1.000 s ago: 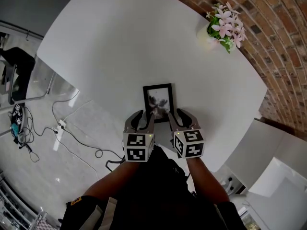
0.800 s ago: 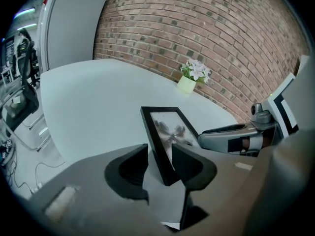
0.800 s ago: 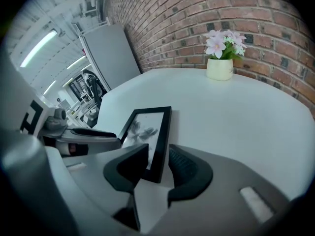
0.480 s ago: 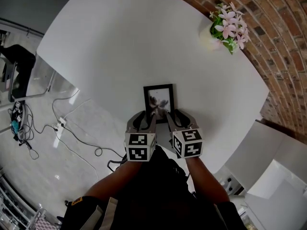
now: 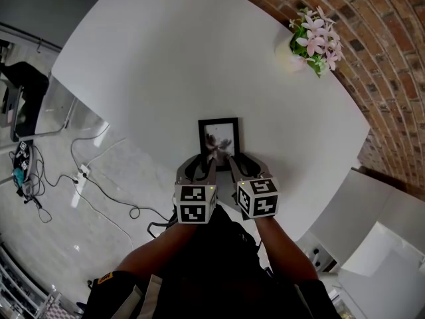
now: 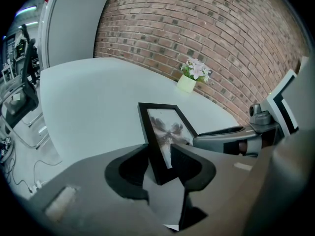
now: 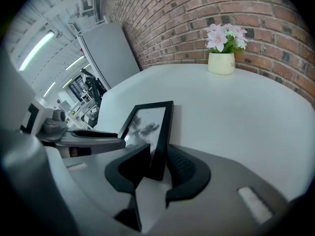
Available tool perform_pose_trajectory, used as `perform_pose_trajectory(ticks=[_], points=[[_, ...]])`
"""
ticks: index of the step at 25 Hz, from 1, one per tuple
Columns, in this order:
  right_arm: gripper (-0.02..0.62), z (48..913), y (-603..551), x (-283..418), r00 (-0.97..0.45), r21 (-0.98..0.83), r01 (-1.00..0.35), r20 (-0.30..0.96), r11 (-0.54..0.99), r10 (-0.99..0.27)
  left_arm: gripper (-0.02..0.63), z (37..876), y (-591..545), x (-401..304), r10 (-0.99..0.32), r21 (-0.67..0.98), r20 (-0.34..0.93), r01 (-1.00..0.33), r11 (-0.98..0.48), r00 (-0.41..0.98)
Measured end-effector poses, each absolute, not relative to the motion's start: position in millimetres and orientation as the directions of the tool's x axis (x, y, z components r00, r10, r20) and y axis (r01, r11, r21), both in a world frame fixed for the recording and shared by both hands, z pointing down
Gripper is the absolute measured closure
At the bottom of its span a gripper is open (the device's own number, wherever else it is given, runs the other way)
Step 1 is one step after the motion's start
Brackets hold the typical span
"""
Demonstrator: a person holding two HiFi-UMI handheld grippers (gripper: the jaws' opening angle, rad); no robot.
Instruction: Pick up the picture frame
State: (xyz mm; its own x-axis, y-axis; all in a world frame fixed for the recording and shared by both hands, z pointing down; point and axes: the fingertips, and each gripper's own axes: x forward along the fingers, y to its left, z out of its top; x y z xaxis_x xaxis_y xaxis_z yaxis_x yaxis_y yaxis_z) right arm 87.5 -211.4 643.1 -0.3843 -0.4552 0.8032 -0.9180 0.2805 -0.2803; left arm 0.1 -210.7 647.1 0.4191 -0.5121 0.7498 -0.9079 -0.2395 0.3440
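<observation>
Near edge of one round white table [image 5: 166, 58]: one black picture frame [image 5: 219, 138], two grippers at its near corners. Left gripper [image 5: 199, 159]: jaws spread, have just been closing; frame's near-left corner sits between them, rail close alongside the pads. Right gripper [image 5: 240, 159]: likewise apart, just been closing, near-right corner between its jaws. Two marker cubes [image 5: 194, 203], one on each gripper. Far right, beside the brick wall [image 5: 378, 52]: one pot of pink flowers [image 5: 312, 38], well apart from the frame.
</observation>
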Motion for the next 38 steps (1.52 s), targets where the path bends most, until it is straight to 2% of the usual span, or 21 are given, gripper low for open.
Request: perform_pose_trajectory(ticks=[9, 17, 38], points=[[0.509, 635.1, -208.1, 86.1, -0.367, -0.266, -0.926, 0.802, 0.268, -0.471, 0.496, 638.9, -212.5, -5.7, -0.528, 0.340, 0.740, -0.909, -0.240, 0.416], [0.514, 604.9, -212.2, 87.2, -0.347, -0.235, -0.934, 0.768, 0.268, -0.539, 0.517, 609.2, -217.0, -7.8, -0.591, 0.330, 0.690, -0.909, -0.255, 0.417], [0.518, 448.1, -154.7, 86.4, -0.382, -0.160, -0.920, 0.569, 0.357, -0.728, 0.518, 456.7, -157.4, -8.0, -0.785, 0.296, 0.495, -0.922, -0.251, 0.372]])
